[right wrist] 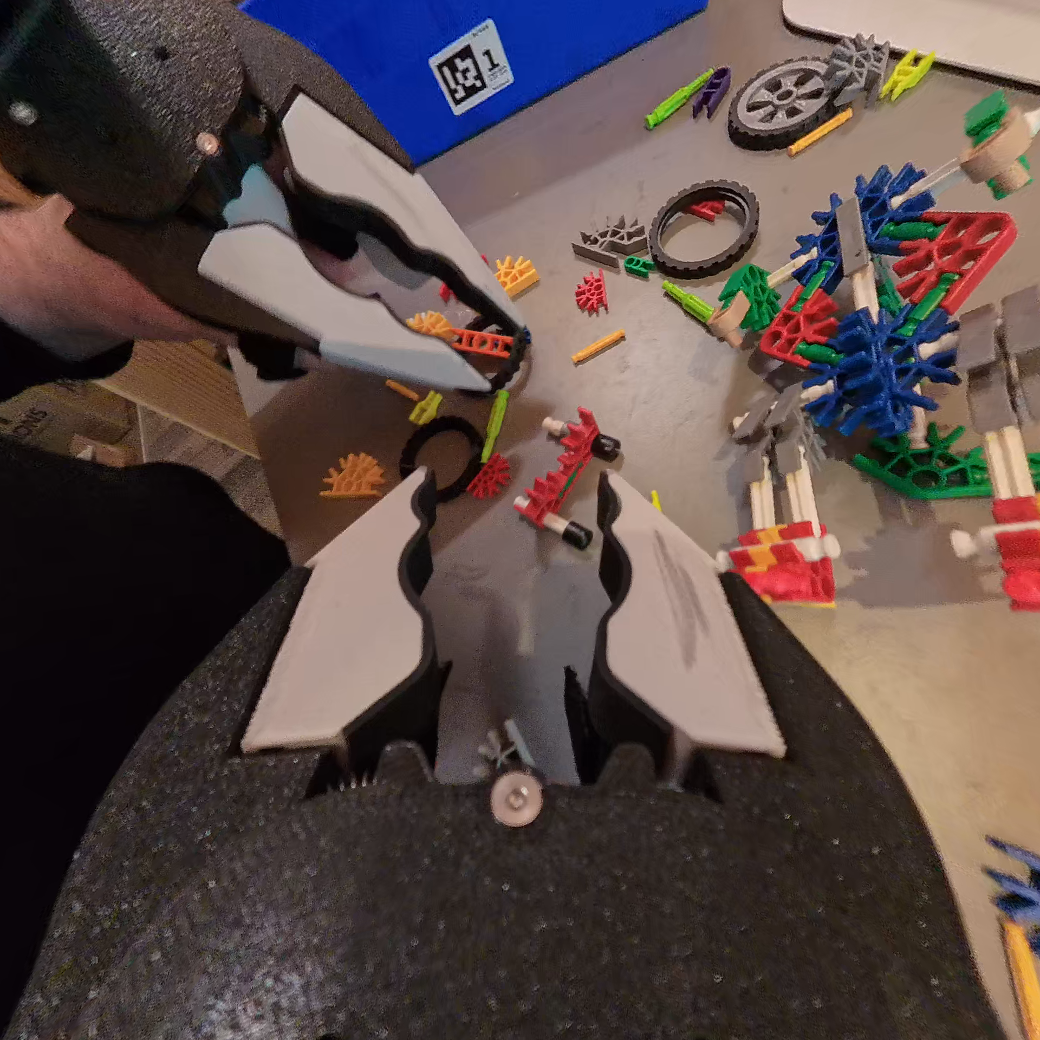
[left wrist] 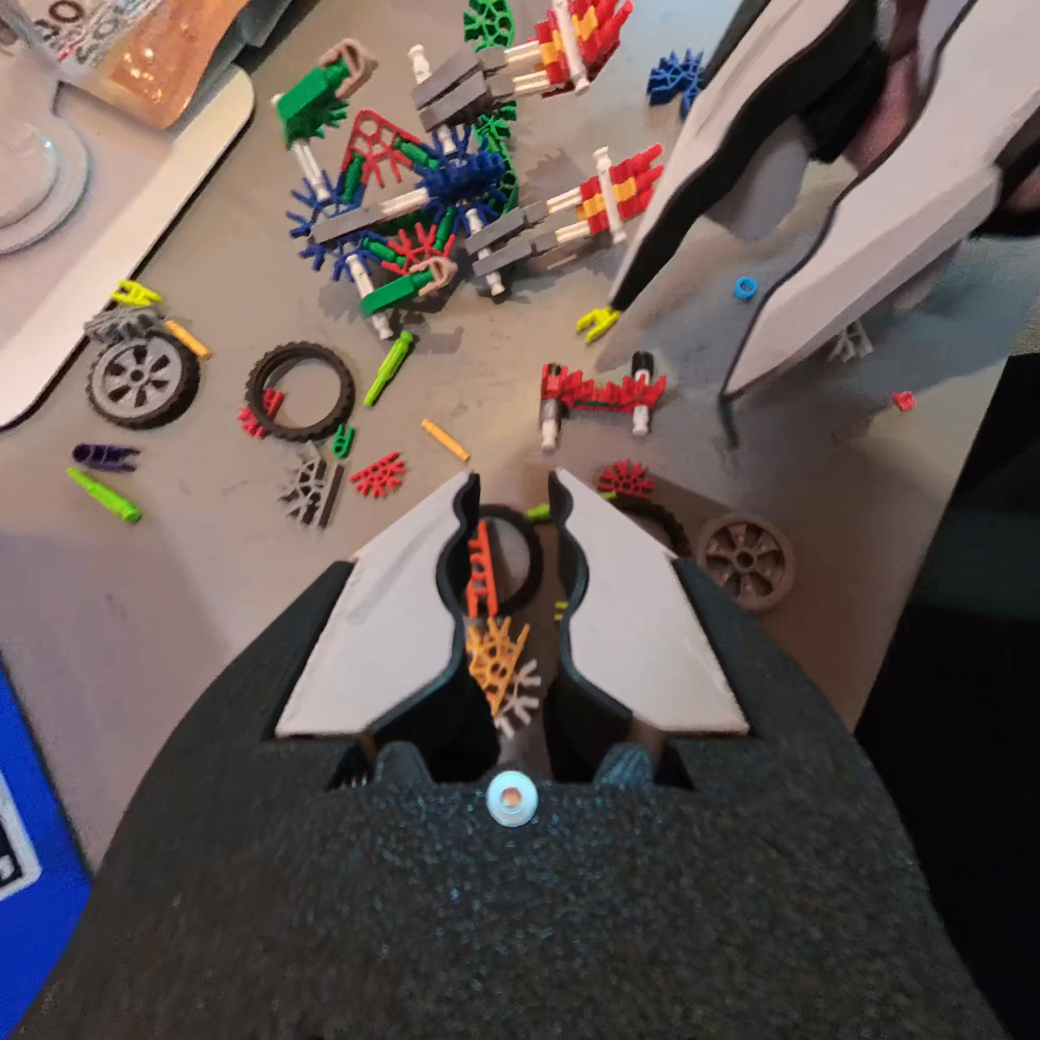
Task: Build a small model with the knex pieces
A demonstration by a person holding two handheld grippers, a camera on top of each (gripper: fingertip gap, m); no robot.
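Note:
My left gripper (left wrist: pixel 513 476) is open by a narrow gap and holds nothing. It hovers over a black tyre ring (left wrist: pixel 533 568) with an orange ladder-shaped piece (left wrist: pixel 481 568) and an orange fan connector (left wrist: pixel 495 658) on the table below. It also shows in the right wrist view (right wrist: pixel 506 360), over the same tyre (right wrist: pixel 509 374) and ladder piece (right wrist: pixel 484 342). My right gripper (right wrist: pixel 515 475) is open wide and empty, its tips on either side of a red toothed assembly (right wrist: pixel 565 478) with white rods and black caps. It also shows in the left wrist view (left wrist: pixel 669 352), beyond that assembly (left wrist: pixel 602 394).
A big build of blue, red and green connectors (left wrist: pixel 422 185) (right wrist: pixel 878 349) fills the table's far side. Loose rods, connectors, a grey-hub wheel (left wrist: pixel 140 377), a second tyre ring (left wrist: pixel 301 391) and a brown hub (left wrist: pixel 745 560) lie scattered. A blue box (right wrist: pixel 506 56) and a white board (left wrist: pixel 112 225) border the area. The tips of one gripper are about 6 cm away from the tips of the other. From the right gripper's tips to the brown hub (left wrist: pixel 745 560) is close to 7 cm.

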